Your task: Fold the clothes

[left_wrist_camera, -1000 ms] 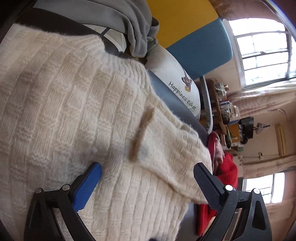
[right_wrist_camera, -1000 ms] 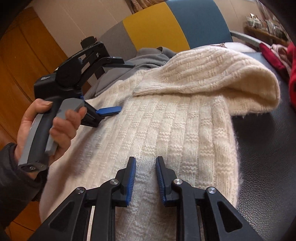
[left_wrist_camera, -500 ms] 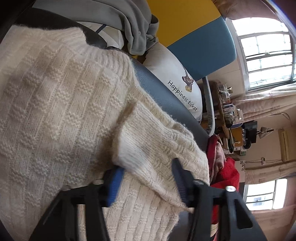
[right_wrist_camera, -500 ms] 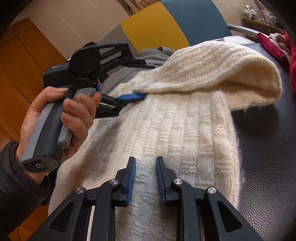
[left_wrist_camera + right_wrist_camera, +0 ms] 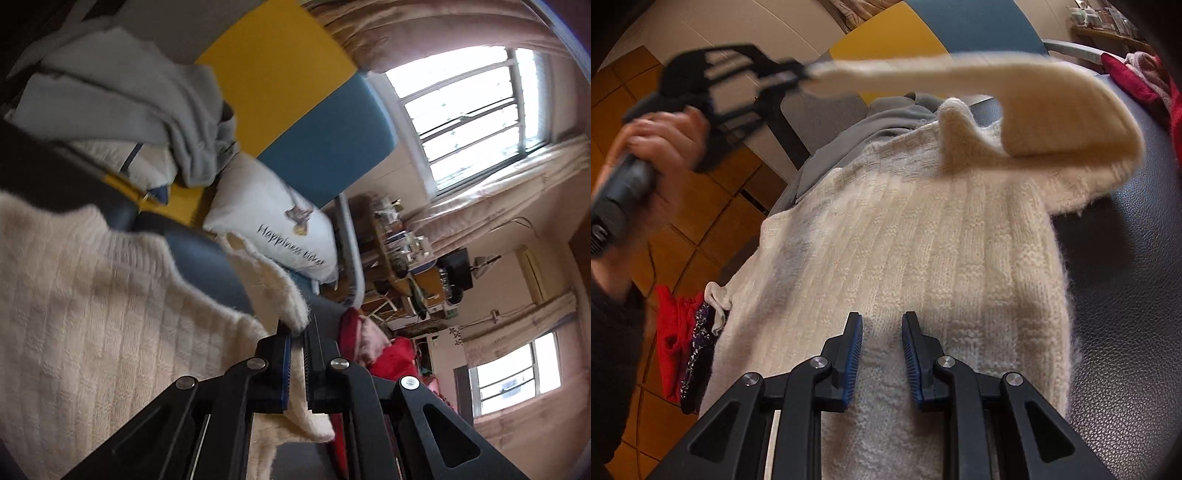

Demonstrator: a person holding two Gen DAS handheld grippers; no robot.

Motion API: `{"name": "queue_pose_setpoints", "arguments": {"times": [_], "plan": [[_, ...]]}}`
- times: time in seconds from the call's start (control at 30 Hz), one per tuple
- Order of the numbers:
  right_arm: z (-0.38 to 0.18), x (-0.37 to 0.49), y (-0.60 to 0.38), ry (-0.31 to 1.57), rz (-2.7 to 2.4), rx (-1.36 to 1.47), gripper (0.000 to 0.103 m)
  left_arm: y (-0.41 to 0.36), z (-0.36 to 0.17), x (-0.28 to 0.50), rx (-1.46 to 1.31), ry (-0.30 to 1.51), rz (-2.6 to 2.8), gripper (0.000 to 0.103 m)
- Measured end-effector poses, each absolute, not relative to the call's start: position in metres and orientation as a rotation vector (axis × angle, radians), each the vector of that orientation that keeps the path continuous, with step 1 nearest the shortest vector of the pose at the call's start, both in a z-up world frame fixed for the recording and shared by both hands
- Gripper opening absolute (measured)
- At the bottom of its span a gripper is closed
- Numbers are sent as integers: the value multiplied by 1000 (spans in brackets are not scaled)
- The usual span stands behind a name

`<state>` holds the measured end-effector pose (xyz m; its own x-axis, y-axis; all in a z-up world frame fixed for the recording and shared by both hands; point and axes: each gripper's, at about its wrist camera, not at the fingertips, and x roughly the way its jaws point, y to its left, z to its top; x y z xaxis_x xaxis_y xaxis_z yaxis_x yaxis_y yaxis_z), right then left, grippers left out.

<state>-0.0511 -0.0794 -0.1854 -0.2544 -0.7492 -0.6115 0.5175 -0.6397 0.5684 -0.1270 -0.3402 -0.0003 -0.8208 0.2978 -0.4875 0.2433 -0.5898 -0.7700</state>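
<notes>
The cream sweater [image 5: 916, 251] lies across the dark seat [image 5: 1126, 295], filling the middle of the right wrist frame. At upper left there, the left gripper [image 5: 807, 75] is clamped on the cuff of the sleeve [image 5: 1015, 96], which stretches lifted across the top of the frame. At bottom centre, the right gripper [image 5: 882, 354] has its fingers partly apart, with sweater knit between them; whether they pinch it is unclear.
</notes>
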Motion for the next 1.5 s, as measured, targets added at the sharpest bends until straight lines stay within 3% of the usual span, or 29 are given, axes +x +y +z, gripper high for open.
{"name": "queue_pose_setpoints", "arguments": {"times": [0.1,0.27,0.7,0.93,0.97,1.0,1.03,1.1,1.2,1.27,1.3,1.33,1.37,1.5], "plan": [[-186,-54,-81,-313,-1979,1154,22,-351,42,-97,-803,-1323,2675,6],[-185,-53,-87,-298,-1989,1156,22,-386,54,-37,-765,-1259,2795,6],[-186,-58,-85,-324,-1965,1182,22,-480,-134,66,-1257,-1522,2906,6],[-154,-93,-76,-372,-2043,1169,24,-484,-159,75,-1228,-1554,2806,8],[-150,-104,-75,-384,-2064,1162,24,-487,-159,75,-1197,-1596,2777,10],[-145,-114,-74,-394,-2084,1157,24,-490,-159,75,-1165,-1640,2745,22],[-144,-126,-77,-395,-2097,1169,24,-493,-159,75,-1136,-1682,2720,43],[-146,-152,-82,-396,-2108,1225,25,-499,-155,75,-1098,-1701,2728,64],[-155,-186,-87,-408,-2124,1308,25,-504,-149,69,-1092,-1664,2766,67],[-161,-206,-89,-432,-2129,1350,25,-506,-147,60,-1121,-1602,2794,65],[-163,-214,-89,-441,-2121,1368,25,-505,-147,53,-1178,-1540,2814,56],[-166,-221,-90,-448,-2114,1386,25,-502,-147,47,-1229,-1475,2836,23],[-170,-225,-92,-450,-2110,1396,25,-499,-147,42,-1274,-1410,2856,5],[-171,-231,-98,-393,-2094,1379,21,-491,-136,34,-1288,-1242,2926,7]]}}
